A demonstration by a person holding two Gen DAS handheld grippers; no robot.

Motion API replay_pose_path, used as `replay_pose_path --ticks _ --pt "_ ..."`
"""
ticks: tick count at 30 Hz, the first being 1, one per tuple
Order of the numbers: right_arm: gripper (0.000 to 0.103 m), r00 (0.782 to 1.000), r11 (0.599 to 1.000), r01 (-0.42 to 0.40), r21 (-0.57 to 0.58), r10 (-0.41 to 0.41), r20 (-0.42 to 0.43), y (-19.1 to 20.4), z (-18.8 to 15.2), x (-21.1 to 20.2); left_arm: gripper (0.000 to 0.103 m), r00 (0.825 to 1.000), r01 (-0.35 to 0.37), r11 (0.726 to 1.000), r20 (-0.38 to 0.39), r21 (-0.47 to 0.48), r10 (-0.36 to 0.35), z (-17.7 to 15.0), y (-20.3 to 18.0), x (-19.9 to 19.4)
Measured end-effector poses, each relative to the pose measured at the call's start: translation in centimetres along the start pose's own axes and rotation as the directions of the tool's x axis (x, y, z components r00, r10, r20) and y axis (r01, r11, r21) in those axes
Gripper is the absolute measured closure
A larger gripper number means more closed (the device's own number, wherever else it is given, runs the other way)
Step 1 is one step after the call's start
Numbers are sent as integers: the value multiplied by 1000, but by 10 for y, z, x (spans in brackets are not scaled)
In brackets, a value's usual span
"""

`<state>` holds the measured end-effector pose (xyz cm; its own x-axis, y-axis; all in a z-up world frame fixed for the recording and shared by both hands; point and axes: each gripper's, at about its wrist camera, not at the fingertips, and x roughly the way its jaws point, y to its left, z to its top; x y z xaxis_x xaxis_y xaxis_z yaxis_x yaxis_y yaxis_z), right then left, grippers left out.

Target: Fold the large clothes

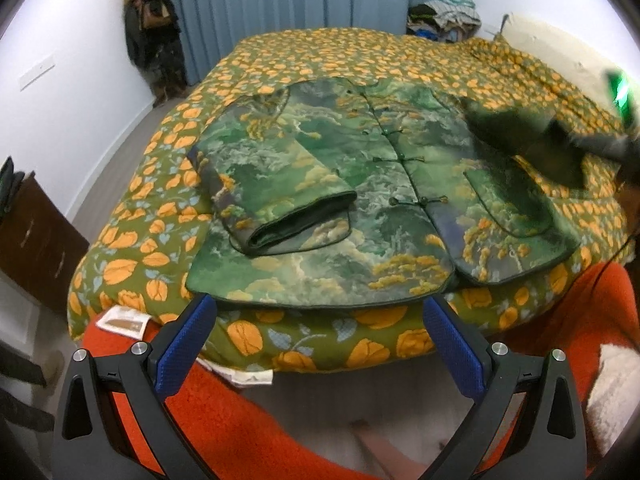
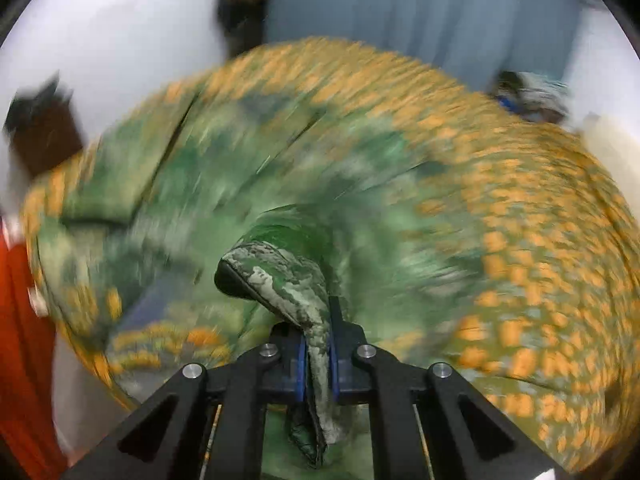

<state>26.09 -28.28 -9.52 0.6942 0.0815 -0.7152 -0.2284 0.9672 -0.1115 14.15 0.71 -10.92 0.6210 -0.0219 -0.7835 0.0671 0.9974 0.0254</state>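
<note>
Left wrist view: green landscape-print jacket (image 1: pixel 360 184) laid flat on the floral quilt (image 1: pixel 320 52), hem at the quilt's near edge, one sleeve (image 1: pixel 280 200) folded across the front. Left gripper (image 1: pixel 320 312) spread wide, empty, just short of the hem.

Right wrist view: right gripper (image 2: pixel 318 364) clamped on a jacket fold (image 2: pixel 280 276); surroundings blurred.

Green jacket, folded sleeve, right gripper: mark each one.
green jacket (image 1: pixel 320 264): left wrist view, lower front panel.
folded sleeve (image 1: pixel 276 196): left wrist view, middle of the sleeve lying across the body.
right gripper (image 2: pixel 319 360): right wrist view, between fingertips clamping fabric.
</note>
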Motion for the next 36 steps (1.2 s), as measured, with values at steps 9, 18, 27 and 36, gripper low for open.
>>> replay_pose_path --ticks 9,18,27,36 --pt "93 947 901 278 333 -315 60 -181 5 -69 0 997 60 995 34 82 -63 45 19 4" --pt "48 840 666 492 561 -533 -105 -256 -81 -65 0 991 127 874 -33 469 -127 63 14 47" --pt "47 958 851 213 480 -279 70 -112 -93 -71 1 984 90 861 -180 501 2 72 12 171" --pt "47 988 983 -3 184 -25 153 42 -65 -55 36 948 249 919 -271 306 -167 72 41 183"
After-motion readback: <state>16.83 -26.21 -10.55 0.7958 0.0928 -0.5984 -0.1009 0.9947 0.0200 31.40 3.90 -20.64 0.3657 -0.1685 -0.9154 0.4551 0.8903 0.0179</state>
